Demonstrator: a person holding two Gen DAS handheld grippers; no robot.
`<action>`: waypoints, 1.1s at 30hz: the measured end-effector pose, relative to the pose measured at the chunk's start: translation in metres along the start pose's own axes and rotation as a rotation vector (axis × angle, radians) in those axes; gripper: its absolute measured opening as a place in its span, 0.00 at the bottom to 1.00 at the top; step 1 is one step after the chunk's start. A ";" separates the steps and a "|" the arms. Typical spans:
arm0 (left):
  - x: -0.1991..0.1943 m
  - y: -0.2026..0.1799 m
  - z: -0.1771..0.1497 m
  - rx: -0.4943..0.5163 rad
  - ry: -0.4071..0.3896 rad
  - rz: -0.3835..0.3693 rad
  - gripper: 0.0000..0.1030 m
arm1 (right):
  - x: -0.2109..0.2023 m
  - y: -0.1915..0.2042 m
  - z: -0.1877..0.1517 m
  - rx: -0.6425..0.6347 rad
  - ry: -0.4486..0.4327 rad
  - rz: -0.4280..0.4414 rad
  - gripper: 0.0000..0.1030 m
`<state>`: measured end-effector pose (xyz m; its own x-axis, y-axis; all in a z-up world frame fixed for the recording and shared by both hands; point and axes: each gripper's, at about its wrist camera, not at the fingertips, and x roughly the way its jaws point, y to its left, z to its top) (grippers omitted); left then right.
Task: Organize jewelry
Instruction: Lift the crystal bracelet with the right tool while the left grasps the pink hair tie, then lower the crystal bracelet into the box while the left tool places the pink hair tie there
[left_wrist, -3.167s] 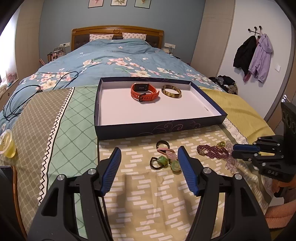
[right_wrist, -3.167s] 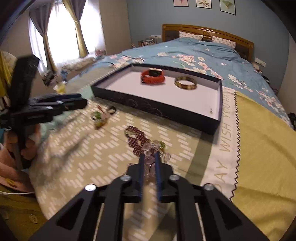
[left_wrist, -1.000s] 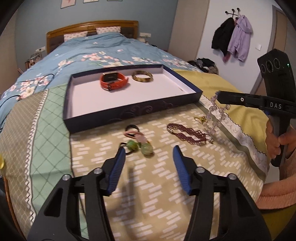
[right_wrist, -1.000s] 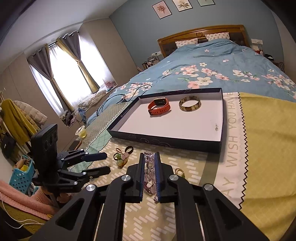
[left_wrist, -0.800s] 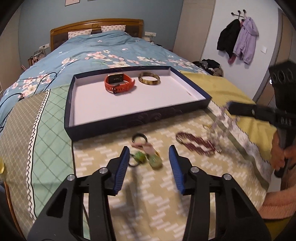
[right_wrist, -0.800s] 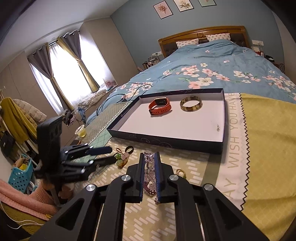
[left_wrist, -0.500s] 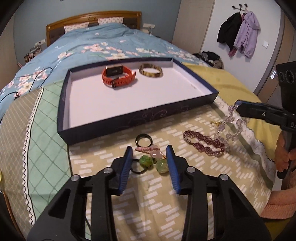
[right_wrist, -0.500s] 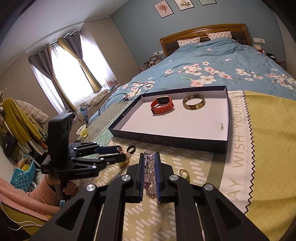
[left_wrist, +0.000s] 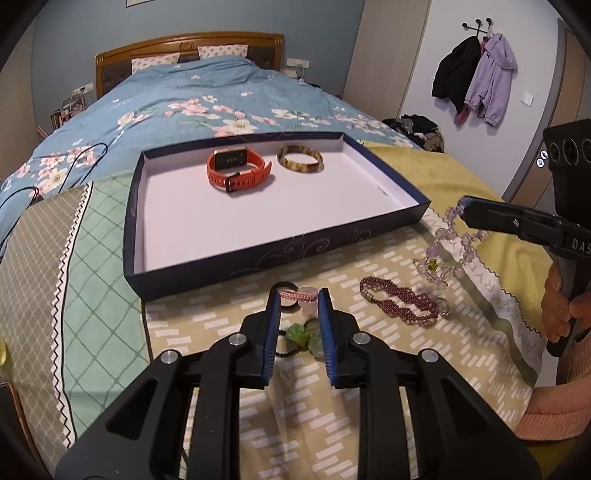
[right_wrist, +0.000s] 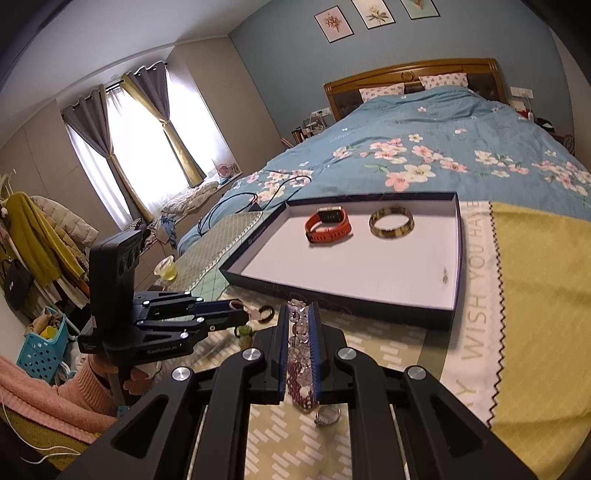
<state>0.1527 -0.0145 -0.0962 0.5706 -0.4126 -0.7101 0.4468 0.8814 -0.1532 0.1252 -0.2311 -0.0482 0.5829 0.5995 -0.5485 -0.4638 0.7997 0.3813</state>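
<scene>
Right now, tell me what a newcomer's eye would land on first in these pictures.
First the dark-walled box on the bed, holding an orange watch beside a mottled bangle. Then the right gripper, shut on a pale bead bracelet that dangles above the blanket. Nearest, the left gripper is closing around a pink cord bracelet, with green charms between its fingers.

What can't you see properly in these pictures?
- Left wrist view: whether the left tongs already pinch the pink bracelet; they are closing, the contact is too small to tell.
- Left wrist view: the green beads are partly hidden behind the blue pads.
- Right wrist view: the clear bead bracelet is mostly covered by the right tongs.
</scene>
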 end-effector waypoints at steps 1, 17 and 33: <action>-0.002 -0.001 0.001 0.003 -0.006 0.003 0.20 | -0.001 0.001 0.003 -0.006 -0.006 0.000 0.08; -0.019 -0.002 0.030 0.034 -0.080 0.033 0.20 | 0.017 0.001 0.051 -0.060 -0.045 -0.011 0.08; -0.002 0.013 0.061 0.021 -0.092 0.066 0.20 | 0.053 -0.017 0.076 -0.022 -0.027 -0.035 0.08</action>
<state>0.1992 -0.0166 -0.0554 0.6598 -0.3738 -0.6519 0.4194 0.9030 -0.0932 0.2147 -0.2102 -0.0266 0.6169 0.5721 -0.5406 -0.4570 0.8195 0.3458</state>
